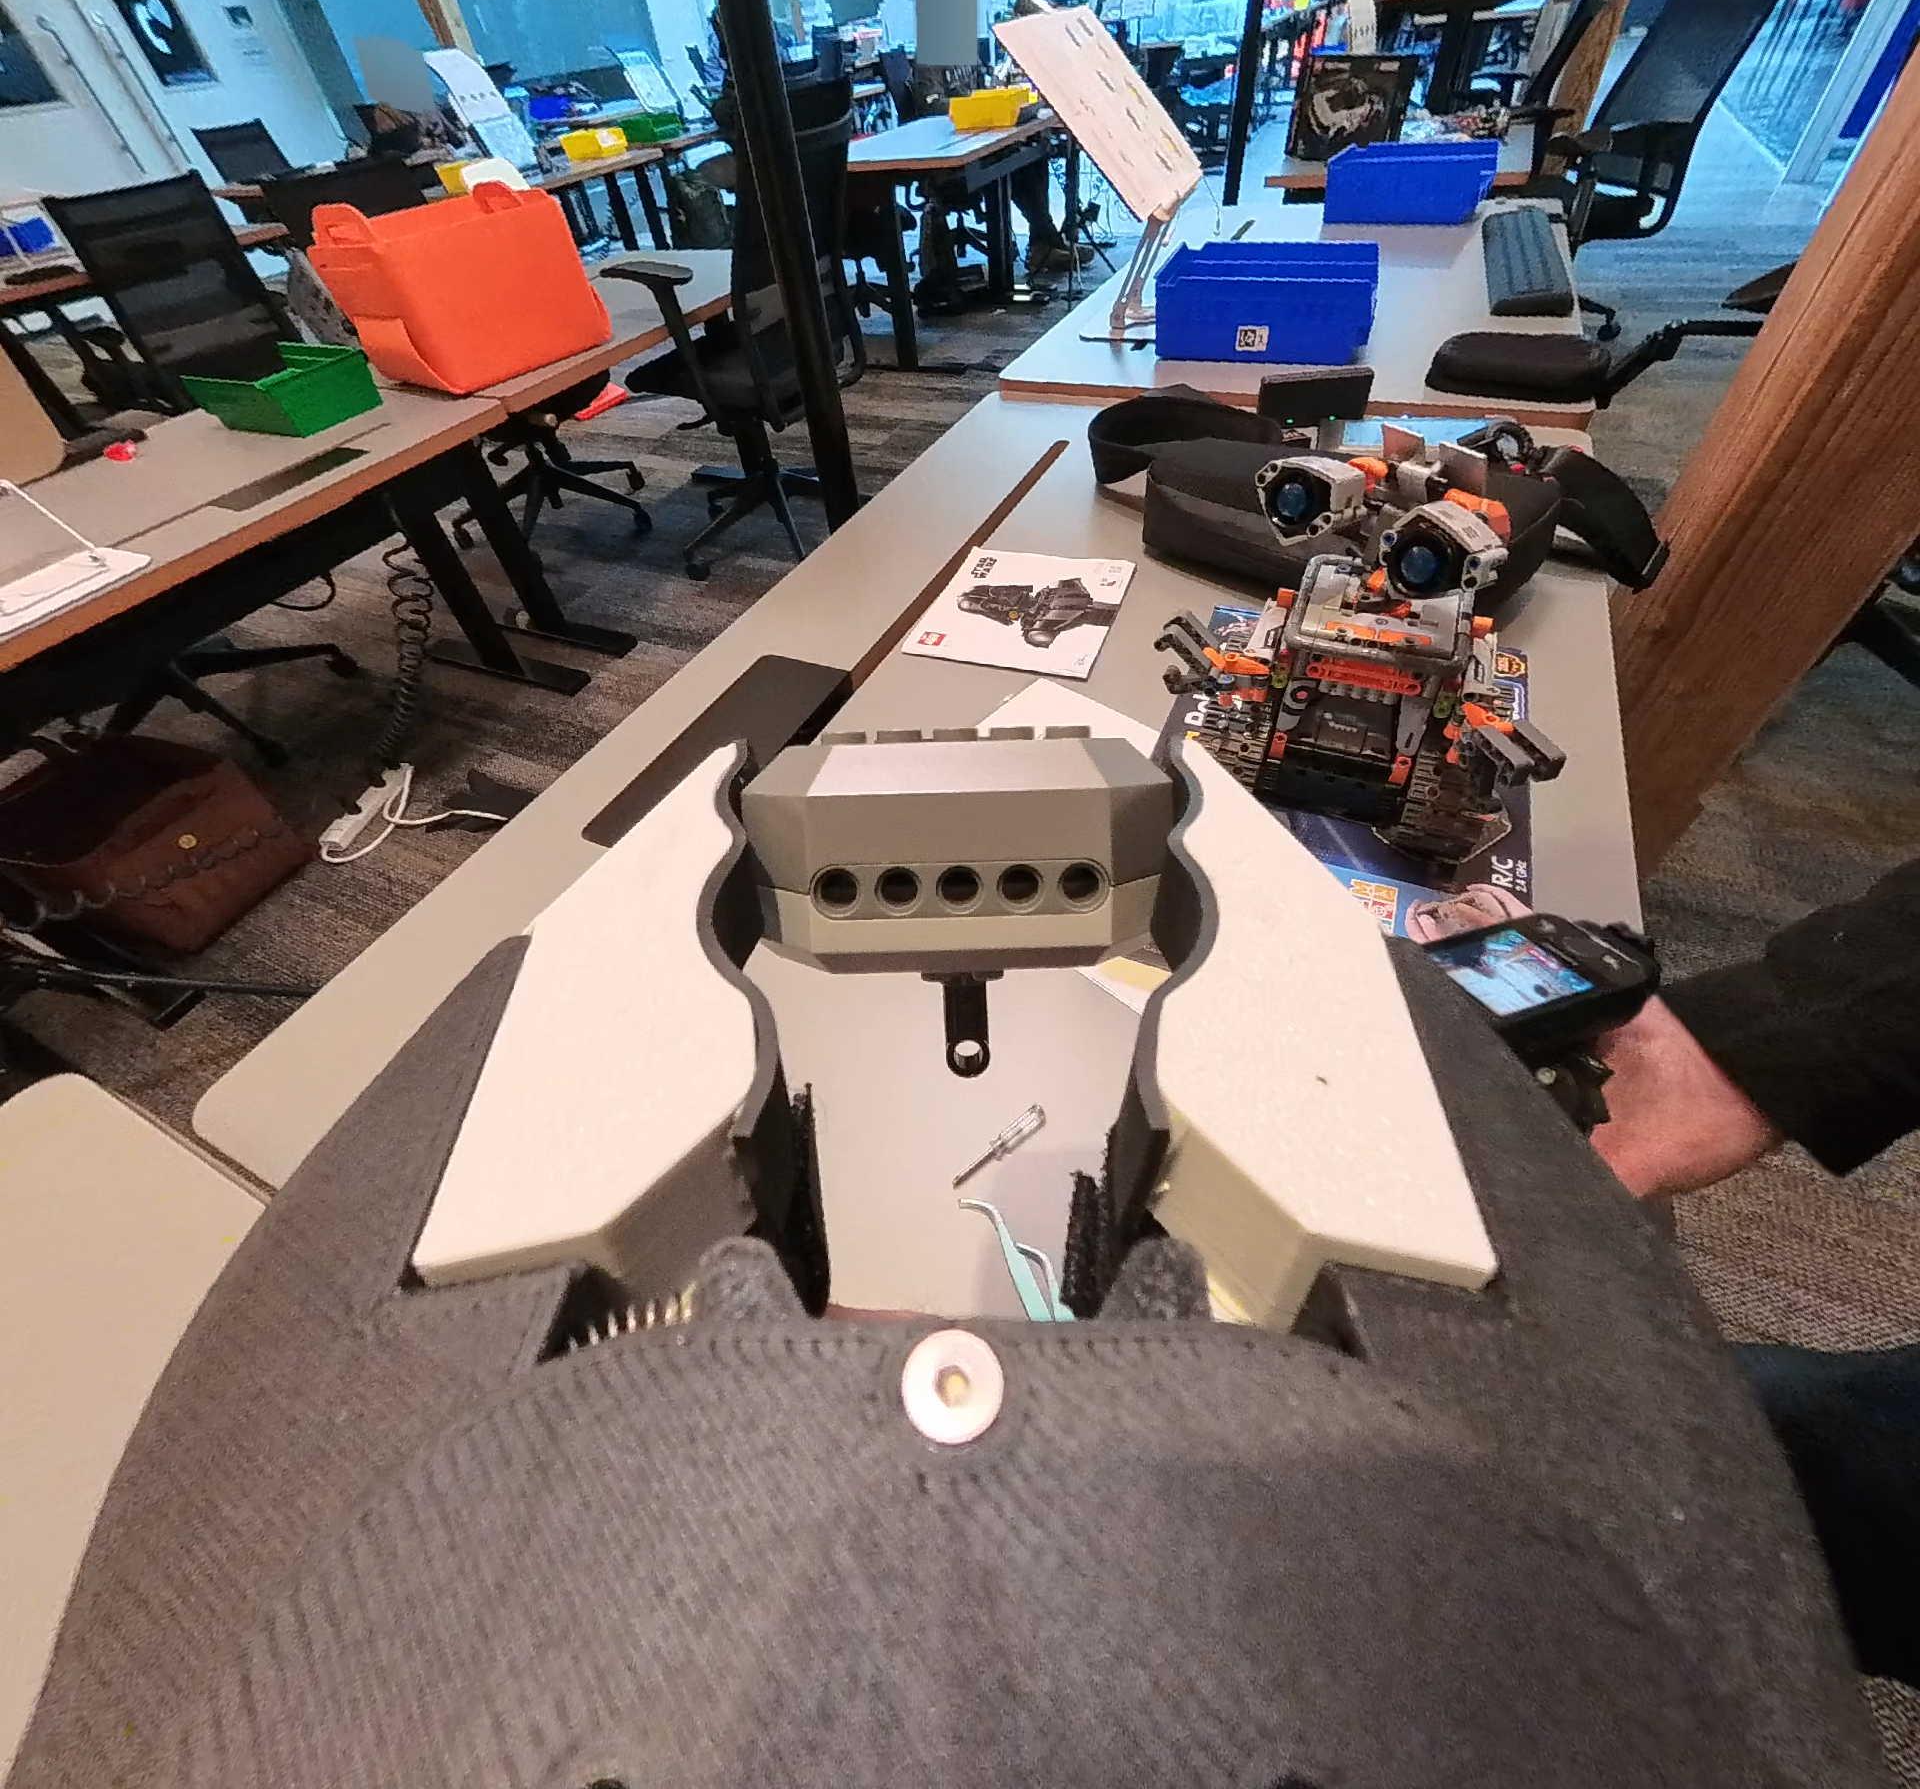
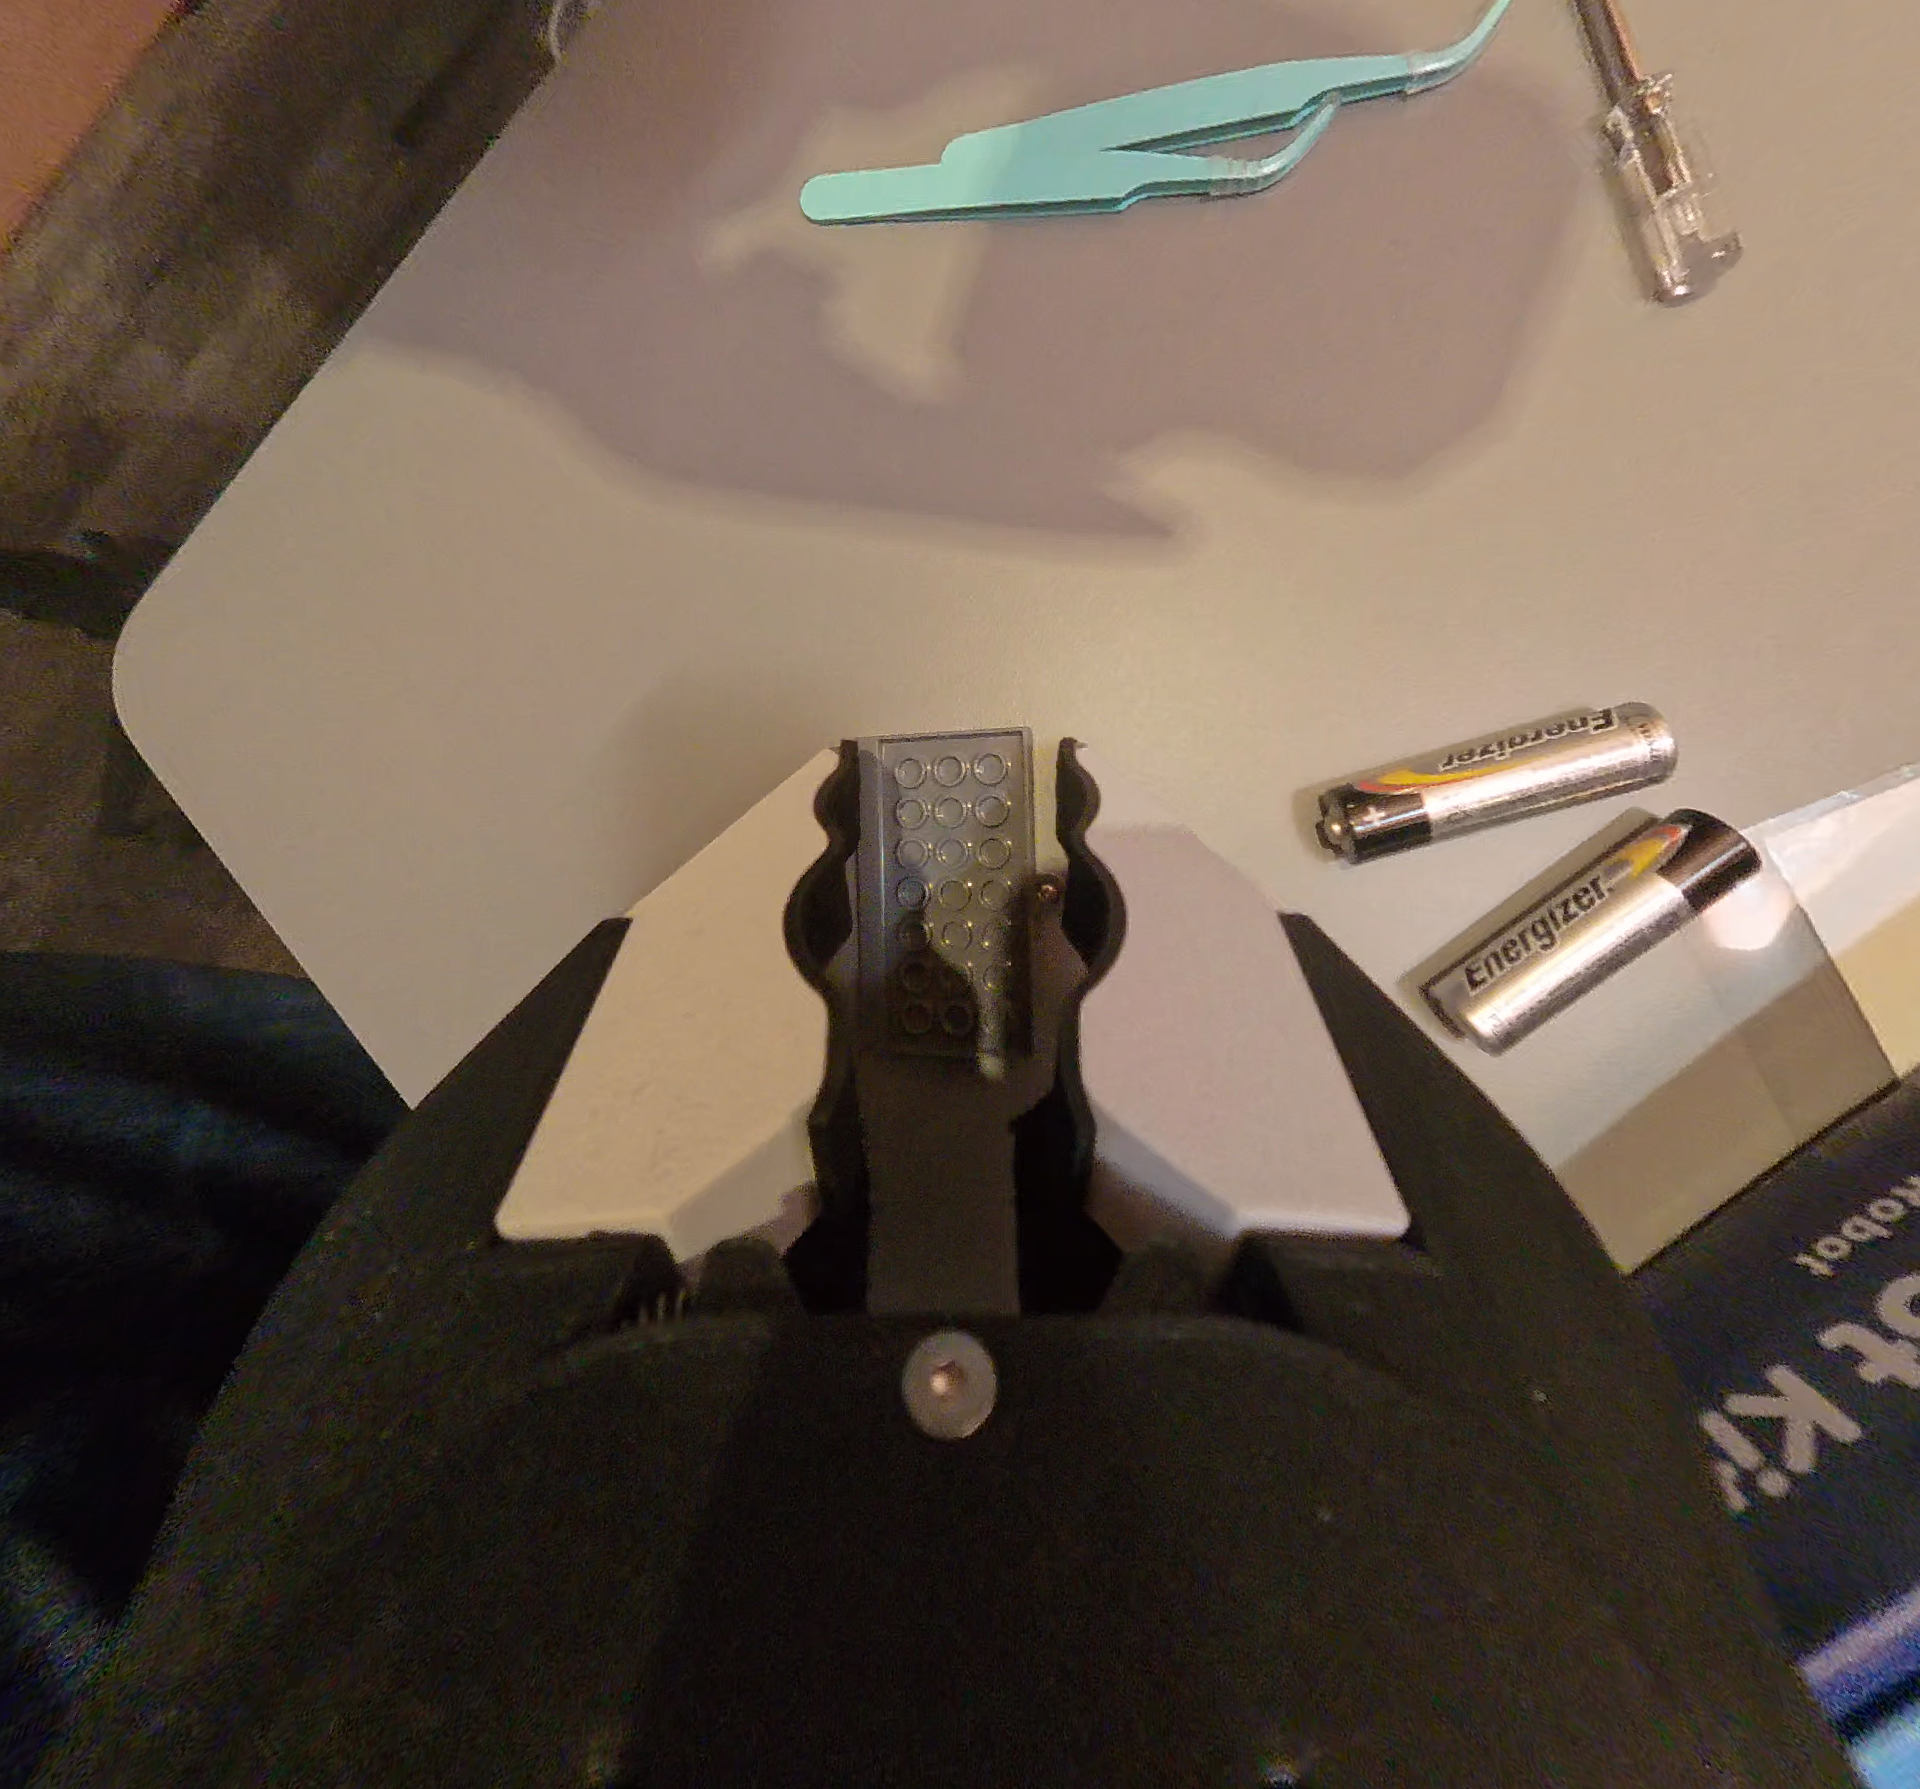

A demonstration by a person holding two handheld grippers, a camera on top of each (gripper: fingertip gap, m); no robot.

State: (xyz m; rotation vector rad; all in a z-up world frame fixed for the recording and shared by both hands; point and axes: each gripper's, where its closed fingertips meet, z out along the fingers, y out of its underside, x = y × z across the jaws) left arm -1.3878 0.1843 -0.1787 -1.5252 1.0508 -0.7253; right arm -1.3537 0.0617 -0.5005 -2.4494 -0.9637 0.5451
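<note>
My left gripper (image 1: 958,794) is shut on a grey battery box (image 1: 956,846) with a row of round holes, held above the grey table (image 1: 852,596); a small black pin hangs under the box. My right gripper (image 2: 961,763) is shut on a flat grey studded cover plate (image 2: 951,846), held low over the table (image 2: 520,596). Two silver batteries (image 2: 1496,783) (image 2: 1590,944) lie just right of it. Teal tweezers (image 2: 1122,150) and a small clear-handled screwdriver (image 2: 1652,129) lie farther ahead; both also show below the left gripper, the screwdriver (image 1: 1000,1145) nearer the box.
A grey and orange brick-built robot (image 1: 1371,659) stands on a dark box at right, with a booklet (image 1: 1023,612) and a black bag (image 1: 1226,482) behind. A person's hand (image 1: 1662,1116) is at right. Blue bins (image 1: 1262,300), desks and chairs fill the room beyond. The gap from one gripper's tips to the other's is roughly 35 cm.
</note>
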